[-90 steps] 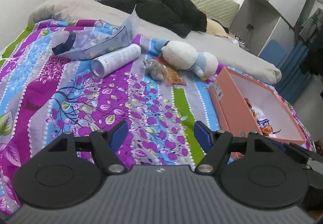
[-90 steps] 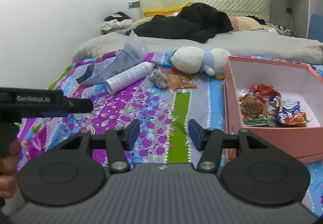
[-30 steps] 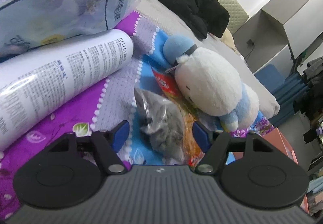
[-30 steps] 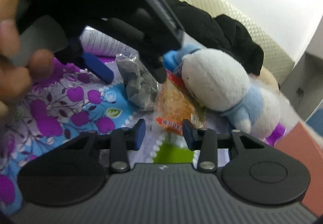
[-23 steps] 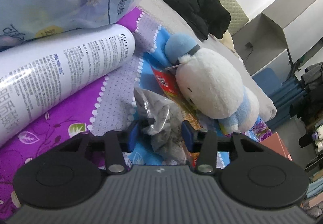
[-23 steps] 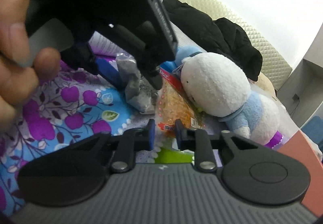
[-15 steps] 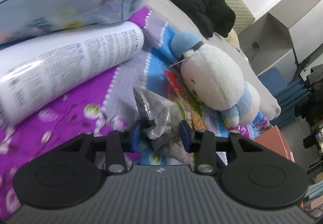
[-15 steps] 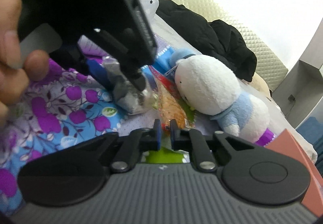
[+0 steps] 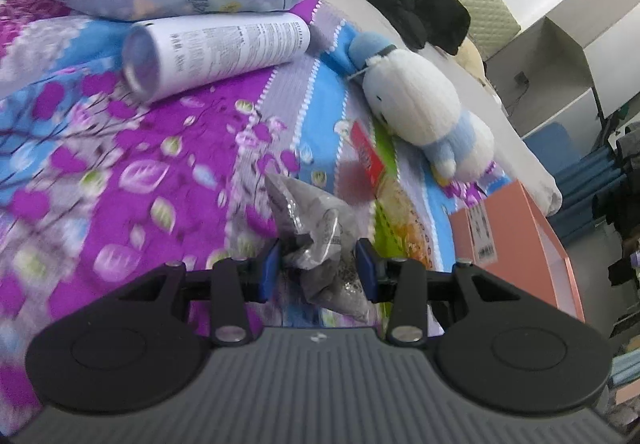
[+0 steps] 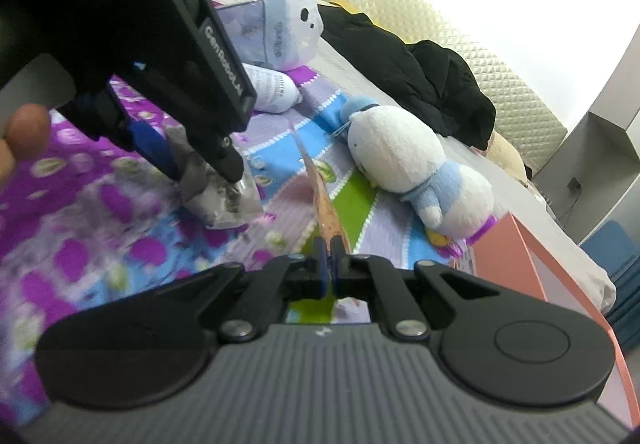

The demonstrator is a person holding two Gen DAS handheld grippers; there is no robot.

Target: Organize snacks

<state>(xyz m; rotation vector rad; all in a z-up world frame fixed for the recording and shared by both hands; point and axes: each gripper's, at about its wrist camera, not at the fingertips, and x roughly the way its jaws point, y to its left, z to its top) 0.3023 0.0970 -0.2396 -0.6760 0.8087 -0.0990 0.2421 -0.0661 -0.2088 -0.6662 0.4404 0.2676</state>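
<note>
Claws (image 9: 316, 268) above floral bedspread (image 9: 120, 164), bedroom

Both grippers start far back, open and holding nothing, near the pink cardboard box (image 9: 516, 228). Now the left gripper (image 9: 318, 268) squeezes the crinkly grey plastic snack bag (image 9: 316, 232) and lifts it off the flowery purple bedspread (image 9: 120, 148). The right gripper (image 10: 329, 264) pinches the flat orange snack packet (image 10: 326, 212), now tipped up on its edge and away from the white and blue plush toy (image 10: 404, 160).
</note>
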